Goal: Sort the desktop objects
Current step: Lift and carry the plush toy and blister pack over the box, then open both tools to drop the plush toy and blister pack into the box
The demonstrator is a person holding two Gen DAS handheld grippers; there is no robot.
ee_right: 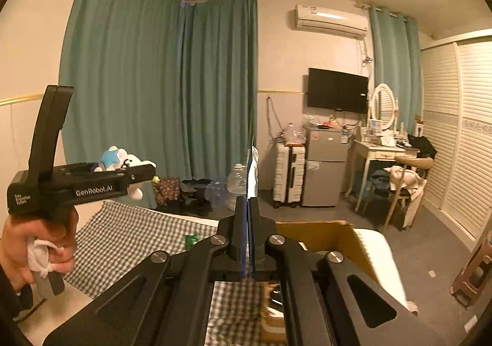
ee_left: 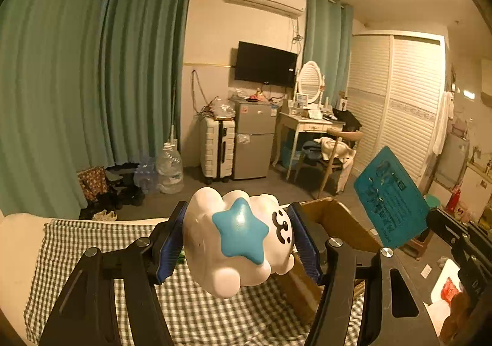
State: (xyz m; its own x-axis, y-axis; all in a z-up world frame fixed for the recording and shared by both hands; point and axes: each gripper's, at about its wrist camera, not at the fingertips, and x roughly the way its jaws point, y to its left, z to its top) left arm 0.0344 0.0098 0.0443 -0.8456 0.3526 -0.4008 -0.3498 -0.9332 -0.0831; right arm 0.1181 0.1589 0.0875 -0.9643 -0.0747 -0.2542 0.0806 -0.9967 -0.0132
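Observation:
My left gripper [ee_left: 238, 241] is shut on a white cloud-shaped toy [ee_left: 236, 241] with a blue star and a drawn face, held above the checked cloth. The toy also shows in the right wrist view [ee_right: 123, 161], in the left gripper [ee_right: 144, 172] at the far left. My right gripper [ee_right: 248, 204] is shut on a thin teal card [ee_right: 252, 173], seen edge-on and upright. In the left wrist view the card [ee_left: 390, 198] shows its printed teal face at the right, held by the right gripper [ee_left: 430, 220] above the box.
A green-and-white checked cloth [ee_left: 92, 238] covers the surface below. An open cardboard box [ee_left: 338, 216] stands at its right; it also shows in the right wrist view [ee_right: 332, 235]. A small green item [ee_right: 190, 240] lies on the cloth. Beyond are floor, suitcase, fridge and dressing table.

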